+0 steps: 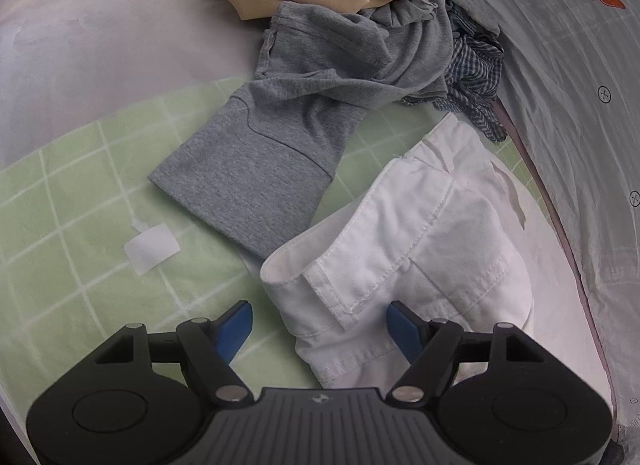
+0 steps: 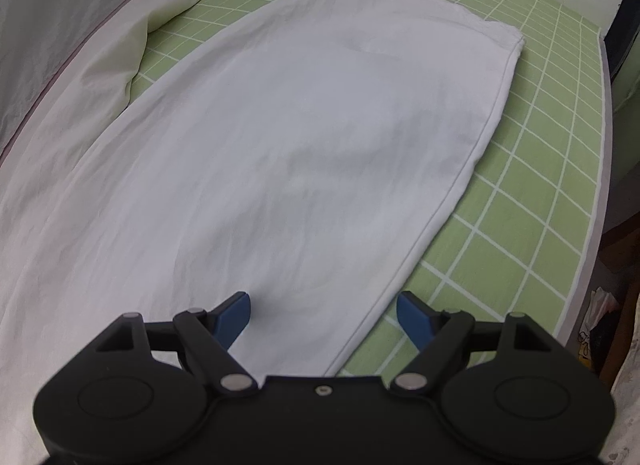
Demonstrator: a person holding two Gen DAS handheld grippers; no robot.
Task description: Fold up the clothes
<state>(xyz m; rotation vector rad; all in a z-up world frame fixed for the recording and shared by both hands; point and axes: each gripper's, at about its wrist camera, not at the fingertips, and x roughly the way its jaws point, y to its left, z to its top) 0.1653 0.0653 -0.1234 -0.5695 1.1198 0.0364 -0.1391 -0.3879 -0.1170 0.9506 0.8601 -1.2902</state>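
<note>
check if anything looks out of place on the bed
A small white tag lies loose on the green sheet, apart from any garment. Behind it, the unfolded clothes pile is tangled, as expected.

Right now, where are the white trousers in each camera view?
Left wrist: white trousers, waistband end, lower right, between the open left gripper fingers.
Right wrist: leg fills the centre, ahead of the open right gripper.
Shared landmark: green checked sheet.
</note>
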